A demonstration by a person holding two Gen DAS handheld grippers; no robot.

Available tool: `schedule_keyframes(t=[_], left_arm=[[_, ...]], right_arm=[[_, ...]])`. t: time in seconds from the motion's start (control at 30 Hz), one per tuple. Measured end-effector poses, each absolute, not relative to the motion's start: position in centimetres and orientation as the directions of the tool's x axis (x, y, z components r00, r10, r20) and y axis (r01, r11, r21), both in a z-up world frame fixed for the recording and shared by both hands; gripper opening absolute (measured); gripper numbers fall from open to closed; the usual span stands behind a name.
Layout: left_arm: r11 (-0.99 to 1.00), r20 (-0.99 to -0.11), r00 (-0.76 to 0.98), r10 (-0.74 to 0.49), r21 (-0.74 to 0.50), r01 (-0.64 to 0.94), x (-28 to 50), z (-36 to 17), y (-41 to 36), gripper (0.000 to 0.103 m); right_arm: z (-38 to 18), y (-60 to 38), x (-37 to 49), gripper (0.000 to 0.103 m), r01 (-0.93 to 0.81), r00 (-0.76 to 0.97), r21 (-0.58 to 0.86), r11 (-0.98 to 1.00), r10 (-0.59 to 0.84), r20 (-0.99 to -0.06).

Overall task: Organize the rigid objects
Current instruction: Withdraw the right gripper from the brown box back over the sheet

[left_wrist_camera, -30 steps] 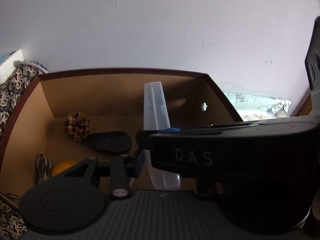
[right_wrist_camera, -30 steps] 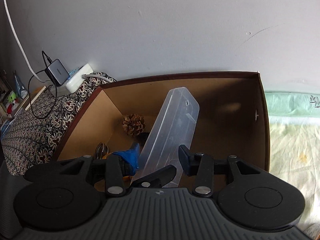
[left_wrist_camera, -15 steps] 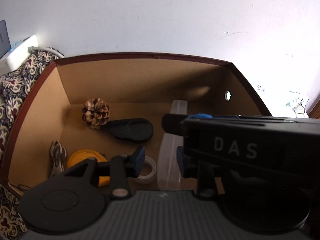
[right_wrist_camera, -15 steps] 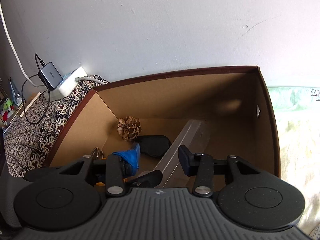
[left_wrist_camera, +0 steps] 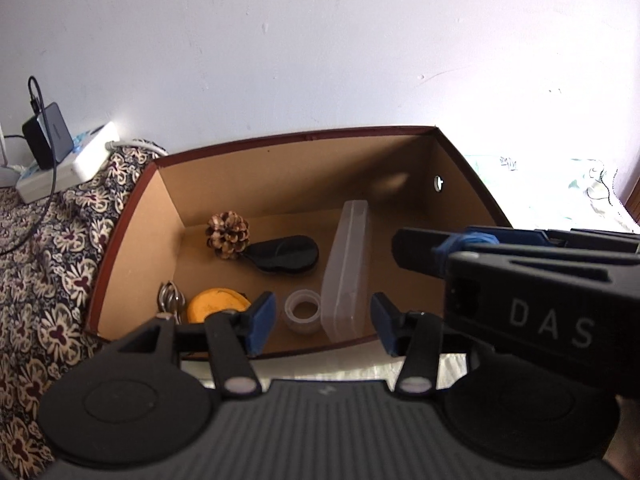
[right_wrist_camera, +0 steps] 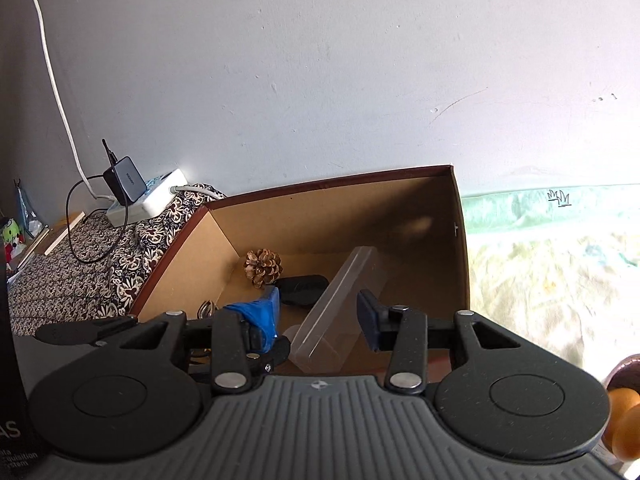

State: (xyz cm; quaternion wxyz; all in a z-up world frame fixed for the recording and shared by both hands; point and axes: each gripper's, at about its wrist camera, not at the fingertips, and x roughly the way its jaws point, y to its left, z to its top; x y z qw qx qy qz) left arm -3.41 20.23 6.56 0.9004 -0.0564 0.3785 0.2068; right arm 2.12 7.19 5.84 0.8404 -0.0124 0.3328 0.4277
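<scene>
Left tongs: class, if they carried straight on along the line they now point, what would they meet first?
Probably the clear plastic case standing on edge in the cardboard box, or the tape roll beside it; depth is unclear. The left tongs, open, have just been opening.

Black charger (right_wrist_camera: 125, 179) plugged into white power strip (right_wrist_camera: 150, 199) on floral cloth (left_wrist_camera: 48, 256), pale wall (left_wrist_camera: 320, 48) behind.
</scene>
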Motion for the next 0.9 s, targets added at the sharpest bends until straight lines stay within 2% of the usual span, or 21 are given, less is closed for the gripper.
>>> schedule_keyframes(t=[0.33,0.9], left_arm=[[0.914,-0.669,0.652,0.357,0.105,-0.393,-6.2,8.0,17.0,0.056],[0.946,-0.719,0.628,0.299,0.136,-0.296,-6.5,5.0,11.8,0.058]], right_arm=[[6.5,3.2,0.3,0.027,-0.702,0.44,0.29,0.651,0.716,-0.542],[4.9,-2.2,-1.3,0.027,-0.651,0.464,0.319,0.689,0.694,-0.551]])
